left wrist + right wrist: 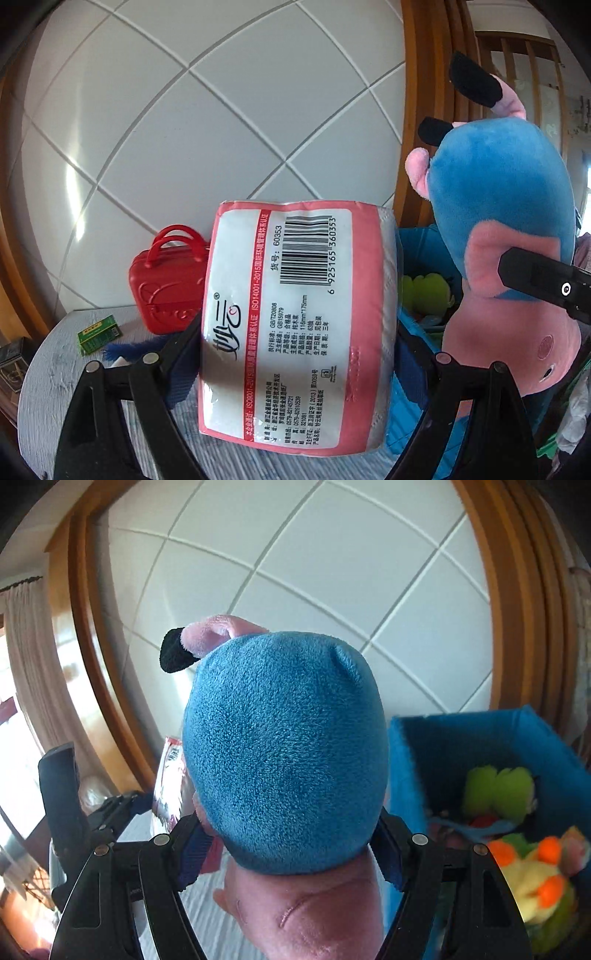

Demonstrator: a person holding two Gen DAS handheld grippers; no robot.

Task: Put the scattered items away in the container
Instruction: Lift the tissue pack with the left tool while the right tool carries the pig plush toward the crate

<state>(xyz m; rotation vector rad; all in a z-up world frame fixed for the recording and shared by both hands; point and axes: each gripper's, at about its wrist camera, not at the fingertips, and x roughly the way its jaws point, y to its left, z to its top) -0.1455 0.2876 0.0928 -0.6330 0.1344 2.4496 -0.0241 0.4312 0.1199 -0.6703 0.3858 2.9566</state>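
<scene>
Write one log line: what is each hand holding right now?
left tongs: shut on tissue pack | right tongs: shut on pig plush | blue bin: toys inside

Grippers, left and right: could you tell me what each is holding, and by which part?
The left gripper clamps the tissue pack across its lower sides. The right gripper grips the plush pig where blue body meets pink head.

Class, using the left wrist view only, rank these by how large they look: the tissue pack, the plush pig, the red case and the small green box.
1. Tissue pack and plush pig: similar, and both near the lens, so unranked.
2. Red case.
3. Green box.
</scene>
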